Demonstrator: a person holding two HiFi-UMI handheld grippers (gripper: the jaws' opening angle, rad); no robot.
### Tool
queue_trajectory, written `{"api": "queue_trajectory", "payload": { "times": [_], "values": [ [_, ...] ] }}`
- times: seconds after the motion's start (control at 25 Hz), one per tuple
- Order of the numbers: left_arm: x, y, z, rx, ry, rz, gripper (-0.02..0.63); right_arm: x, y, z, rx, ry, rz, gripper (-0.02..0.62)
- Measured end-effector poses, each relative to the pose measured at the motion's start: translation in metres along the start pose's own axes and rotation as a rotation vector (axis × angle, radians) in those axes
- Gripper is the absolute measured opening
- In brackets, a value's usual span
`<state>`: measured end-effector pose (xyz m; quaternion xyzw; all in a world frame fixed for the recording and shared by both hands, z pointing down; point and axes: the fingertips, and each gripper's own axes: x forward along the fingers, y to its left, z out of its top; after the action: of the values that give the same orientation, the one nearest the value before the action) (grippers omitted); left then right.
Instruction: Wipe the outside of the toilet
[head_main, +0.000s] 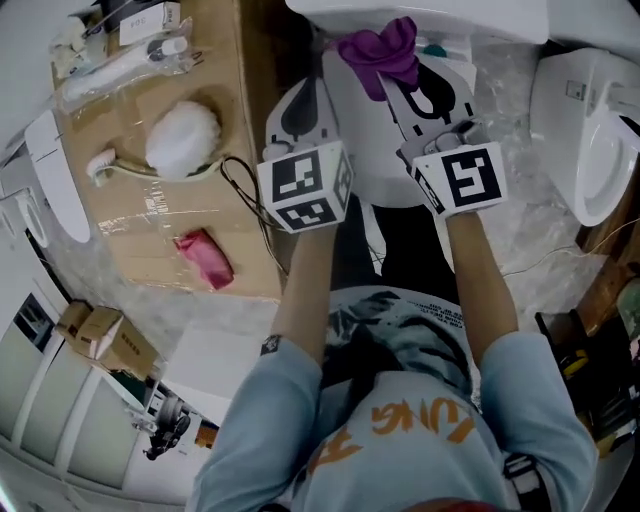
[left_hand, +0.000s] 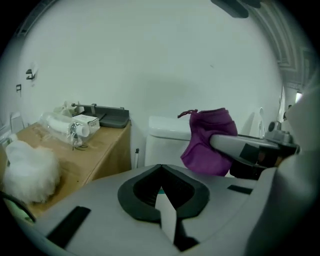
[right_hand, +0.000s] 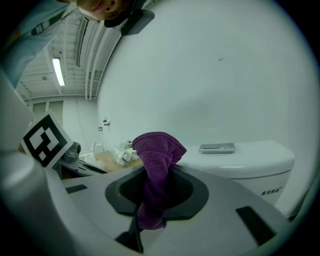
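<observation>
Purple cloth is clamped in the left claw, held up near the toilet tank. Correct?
Not quite: the purple cloth is clamped in the right claw, not the left. The right gripper view shows it pinched between that claw's jaws, held up near the toilet tank. The left claw is shut with nothing in it.

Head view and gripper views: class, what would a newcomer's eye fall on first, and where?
The purple cloth stands out most, pinched in the right hand-held gripper before the white toilet cistern. Next, the black-and-white marker cubes on it and on the left hand-held gripper, mid-frame in the head view. At the left, a fluffy white puff and a pink rag lie on brown cardboard.
</observation>
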<state>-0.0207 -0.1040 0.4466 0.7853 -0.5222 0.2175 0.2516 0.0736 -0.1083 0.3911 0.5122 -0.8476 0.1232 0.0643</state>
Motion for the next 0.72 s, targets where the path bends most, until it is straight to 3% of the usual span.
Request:
{"api": "queue_trajectory", "payload": {
  "times": [0.24,0.56,0.72],
  "values": [
    [0.004,0.032,-0.026,-0.013,-0.042,0.055,0.025,0.039,0.028,-0.032,-0.019,-0.003,0.086,0.095],
    [0.014,0.063,-0.044,-0.047,-0.088,0.088,0.025,0.093,0.056,-0.05,-0.139,0.008,0.197,0.095],
    [0.023,0.065,-0.052,-0.11,-0.086,0.13,0.025,0.104,0.049,-0.063,-0.155,0.026,0.169,0.095]
  ]
}}
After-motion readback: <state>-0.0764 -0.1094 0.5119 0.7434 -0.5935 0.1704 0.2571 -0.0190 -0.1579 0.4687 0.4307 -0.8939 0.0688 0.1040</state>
